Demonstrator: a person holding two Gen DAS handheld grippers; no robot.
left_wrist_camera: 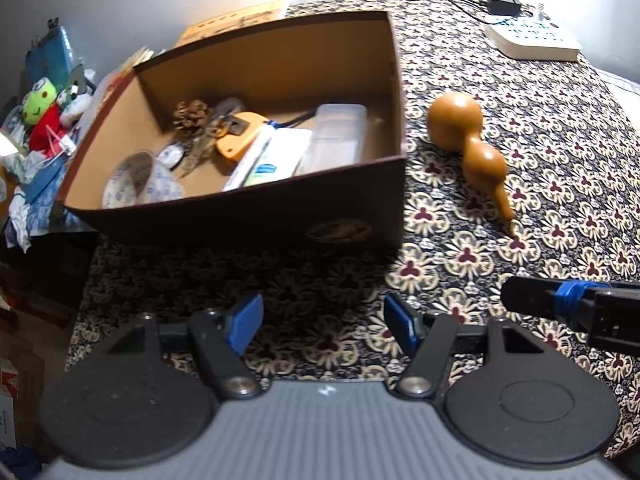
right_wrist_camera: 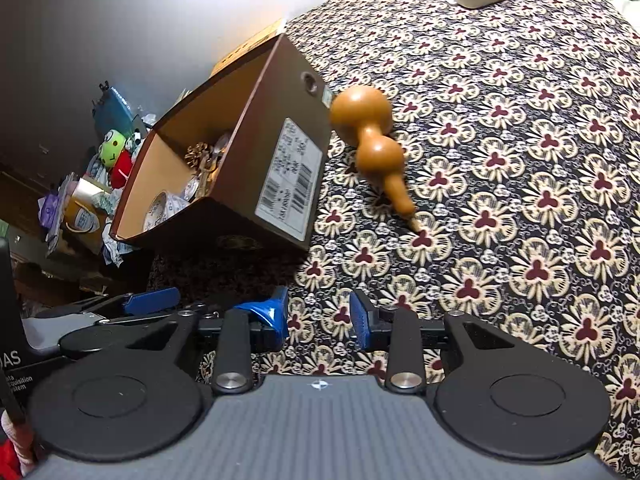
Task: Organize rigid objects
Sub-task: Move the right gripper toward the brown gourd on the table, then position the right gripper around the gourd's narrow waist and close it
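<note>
A brown cardboard box stands on the patterned tablecloth and holds a pine cone, keys, an orange tool, a clear plastic case, a tube and a tape roll. To the right of the box lies a tan wooden gourd, stem toward me. My left gripper is open and empty, in front of the box. In the right wrist view the gourd lies beside the box. My right gripper is open, empty, short of the gourd's stem.
A white book and a black charger with cables lie at the far right of the table. A green frog plush and cluttered packets sit left of the box, off the table's edge. The right gripper's finger enters at right.
</note>
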